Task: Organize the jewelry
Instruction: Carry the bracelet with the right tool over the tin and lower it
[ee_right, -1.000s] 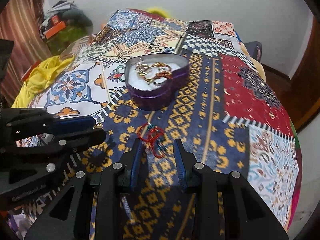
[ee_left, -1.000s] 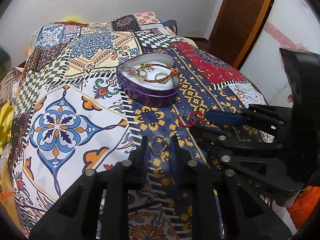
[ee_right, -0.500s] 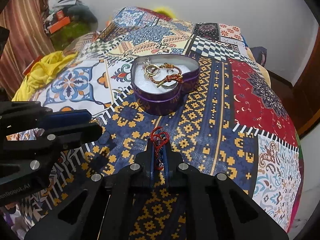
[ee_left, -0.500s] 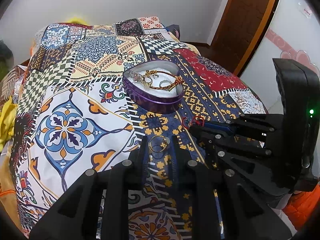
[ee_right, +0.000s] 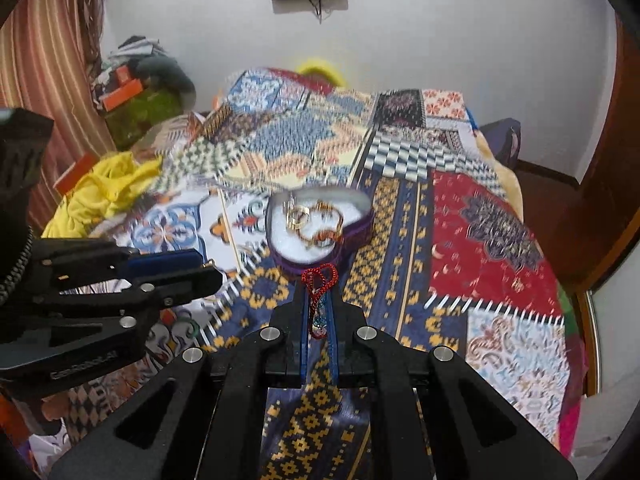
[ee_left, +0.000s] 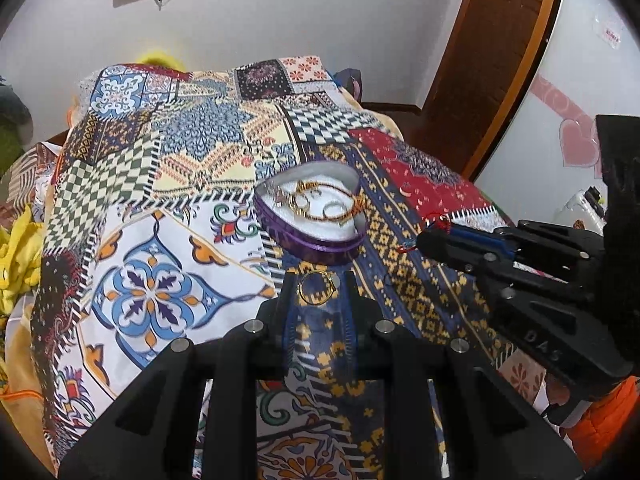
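Note:
A purple heart-shaped tin (ee_left: pixel 320 246) with a white lining sits on the patterned bedspread; it also shows in the right wrist view (ee_right: pixel 362 232). It holds gold rings and a beaded bracelet (ee_left: pixel 320 204). My left gripper (ee_left: pixel 318 286) is shut on a gold hoop ring (ee_left: pixel 316 294), lifted just in front of the tin. My right gripper (ee_right: pixel 319 284) is shut on a red beaded bracelet (ee_right: pixel 319 278), also held up just in front of the tin. The right gripper also shows at the right of the left wrist view (ee_left: pixel 430 236).
The patchwork bedspread (ee_left: pixel 160 240) covers the bed. Yellow cloth (ee_right: pixel 100 188) lies at the left edge with clutter behind it. A wooden door (ee_left: pixel 500 60) stands at the right, and a white wall at the back.
Both grippers have risen off the bedspread and moved toward the tin. The right gripper closed on the red bracelet and lifted it; the left lifted the gold hoop.

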Demonstrator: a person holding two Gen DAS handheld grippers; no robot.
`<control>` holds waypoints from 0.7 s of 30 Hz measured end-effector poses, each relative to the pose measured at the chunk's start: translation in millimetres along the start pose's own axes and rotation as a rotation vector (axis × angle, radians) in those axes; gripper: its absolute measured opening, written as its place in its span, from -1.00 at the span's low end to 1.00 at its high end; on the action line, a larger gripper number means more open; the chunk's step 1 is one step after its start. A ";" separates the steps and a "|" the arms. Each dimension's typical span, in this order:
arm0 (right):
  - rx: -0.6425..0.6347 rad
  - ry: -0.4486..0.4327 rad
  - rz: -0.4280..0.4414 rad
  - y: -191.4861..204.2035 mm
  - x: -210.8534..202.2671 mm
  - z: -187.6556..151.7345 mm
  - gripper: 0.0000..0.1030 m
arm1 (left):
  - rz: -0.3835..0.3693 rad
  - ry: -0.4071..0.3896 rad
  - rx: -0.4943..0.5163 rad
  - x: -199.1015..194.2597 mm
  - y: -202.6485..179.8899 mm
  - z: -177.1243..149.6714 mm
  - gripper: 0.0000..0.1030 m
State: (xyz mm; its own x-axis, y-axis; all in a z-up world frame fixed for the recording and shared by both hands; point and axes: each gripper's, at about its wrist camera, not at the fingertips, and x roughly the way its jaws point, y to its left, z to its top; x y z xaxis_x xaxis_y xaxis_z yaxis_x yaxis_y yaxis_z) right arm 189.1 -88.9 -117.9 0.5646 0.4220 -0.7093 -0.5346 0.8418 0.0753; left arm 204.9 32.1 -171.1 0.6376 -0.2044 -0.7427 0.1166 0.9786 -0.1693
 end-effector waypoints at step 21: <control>0.001 -0.145 -0.029 -11.6 -8.4 50.1 -0.86 | -0.010 -0.042 -0.001 18.9 8.7 46.6 -0.62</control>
State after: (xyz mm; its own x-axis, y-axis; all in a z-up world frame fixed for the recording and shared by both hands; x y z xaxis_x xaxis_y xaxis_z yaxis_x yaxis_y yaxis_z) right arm 222.0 -85.4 -77.7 0.6645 0.4419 -0.6027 -0.5165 0.8544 0.0570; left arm 253.5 37.7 -156.4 0.6678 -0.2133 -0.7132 0.1224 0.9765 -0.1775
